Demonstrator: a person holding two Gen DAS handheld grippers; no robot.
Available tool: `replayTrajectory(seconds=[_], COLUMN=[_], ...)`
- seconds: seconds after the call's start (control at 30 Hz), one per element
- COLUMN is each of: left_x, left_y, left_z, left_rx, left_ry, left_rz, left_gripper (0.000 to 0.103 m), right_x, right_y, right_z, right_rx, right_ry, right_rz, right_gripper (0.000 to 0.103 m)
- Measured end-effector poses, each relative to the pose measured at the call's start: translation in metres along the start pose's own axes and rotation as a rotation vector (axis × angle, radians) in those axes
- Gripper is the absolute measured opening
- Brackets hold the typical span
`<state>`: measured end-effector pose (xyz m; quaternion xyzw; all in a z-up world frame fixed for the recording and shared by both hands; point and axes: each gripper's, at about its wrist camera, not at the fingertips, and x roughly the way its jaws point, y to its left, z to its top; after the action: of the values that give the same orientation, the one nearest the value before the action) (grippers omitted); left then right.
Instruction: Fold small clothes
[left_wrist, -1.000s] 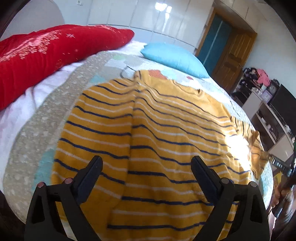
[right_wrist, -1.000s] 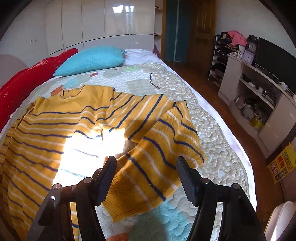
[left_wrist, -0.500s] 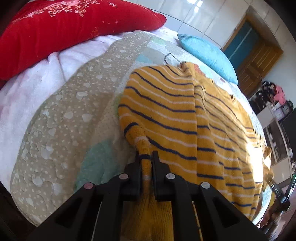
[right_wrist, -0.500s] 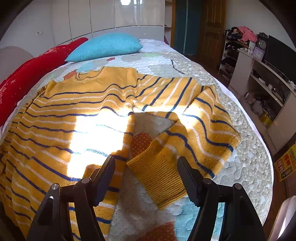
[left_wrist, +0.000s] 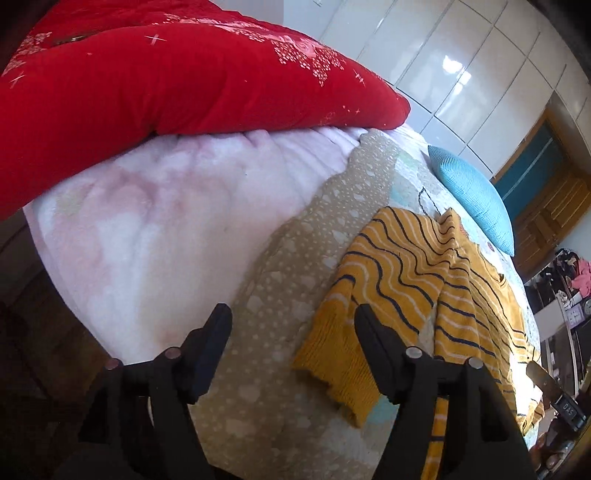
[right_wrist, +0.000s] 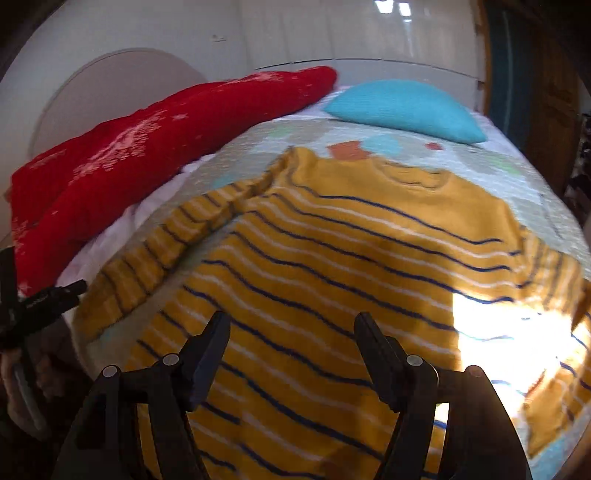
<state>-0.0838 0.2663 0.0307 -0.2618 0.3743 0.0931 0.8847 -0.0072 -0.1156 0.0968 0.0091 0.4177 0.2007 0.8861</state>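
A yellow sweater (right_wrist: 351, 251) with dark blue and white stripes lies flat on the bed, neck towards the pillows. Its left sleeve (left_wrist: 340, 354) stretches out from the body (left_wrist: 461, 295) towards the bed's edge. My left gripper (left_wrist: 291, 317) hovers just above the sleeve's cuff with its jaws opening. The cuff's edge lies under the right finger and the pads do not press on it. My right gripper (right_wrist: 292, 325) stands open above the lower part of the sweater's body, holding nothing. The same sleeve (right_wrist: 147, 266) shows at the left in that view.
A patterned quilt (left_wrist: 280, 266) covers the bed over a pale pink blanket (left_wrist: 166, 221). A red pillow (left_wrist: 166, 81) and a blue pillow (left_wrist: 472, 199) lie at the head. A person's hand (right_wrist: 22, 369) shows at the bed's left edge. Shelves and a wooden door stand to the right.
The left gripper, open over the sweater's body a second ago, shut on the sleeve, drew it out sideways and has now let go. The right gripper swept left from the right sleeve to the body, staying open.
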Motion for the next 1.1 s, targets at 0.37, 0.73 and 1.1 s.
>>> replayTrajectory(seconds=[0.37,0.73,1.1], left_x=[-0.032,-0.036,-0.017], left_y=[0.032,0.025,-0.042], left_z=[-0.016,-0.015,-0.015], left_rx=[-0.050,-0.046,0.087], left_ry=[-0.029,-0.021,0.026], left_rz=[-0.016,-0.032,-0.071], left_gripper=[0.076,0.077,0.078], right_x=[0.125,0.074,-0.029], right_y=[0.153,0.110,-0.152], right_z=[-0.008,0.049,0.075], right_rx=[-0.003,-0.048,0.129], right_ry=[0.280,0.134,0.023], right_rz=[0.369,0.274,-0.371], right_gripper=[0.080,0.009,0.009])
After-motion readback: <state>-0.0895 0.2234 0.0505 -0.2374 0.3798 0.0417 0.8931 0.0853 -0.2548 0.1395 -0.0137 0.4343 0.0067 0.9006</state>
